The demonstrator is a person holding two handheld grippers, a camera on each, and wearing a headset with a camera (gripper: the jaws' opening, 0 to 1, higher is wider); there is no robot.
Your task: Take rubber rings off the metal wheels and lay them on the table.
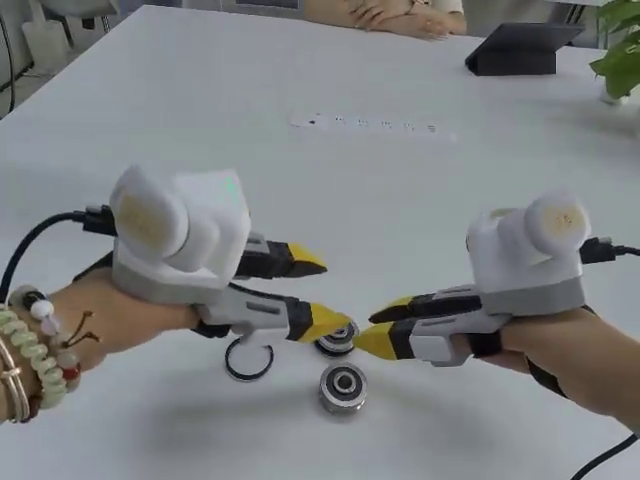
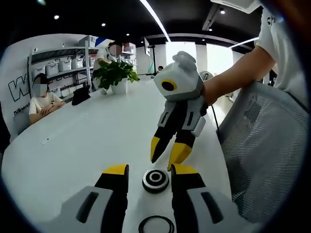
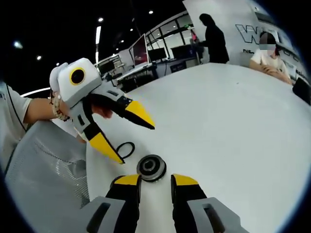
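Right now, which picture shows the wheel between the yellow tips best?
The left gripper view: the wheel sits whole and sharp, its top face showing. The right gripper view shows it whole too, but darker. In the head view, yellow fingertips partly cover it.

White table point(image 1: 300, 200). Near edge: loose rubber ring point(image 1: 249, 360); wheel point(image 1: 343, 387) at ring's 4 o'clock; second wheel point(image 1: 337, 340) at ring's 3 o'clock. Centre: row of small pale bits point(image 1: 370, 124), too blurred to name. Far, 1 o'clock: dark wedge-shaped case point(image 1: 520, 48).
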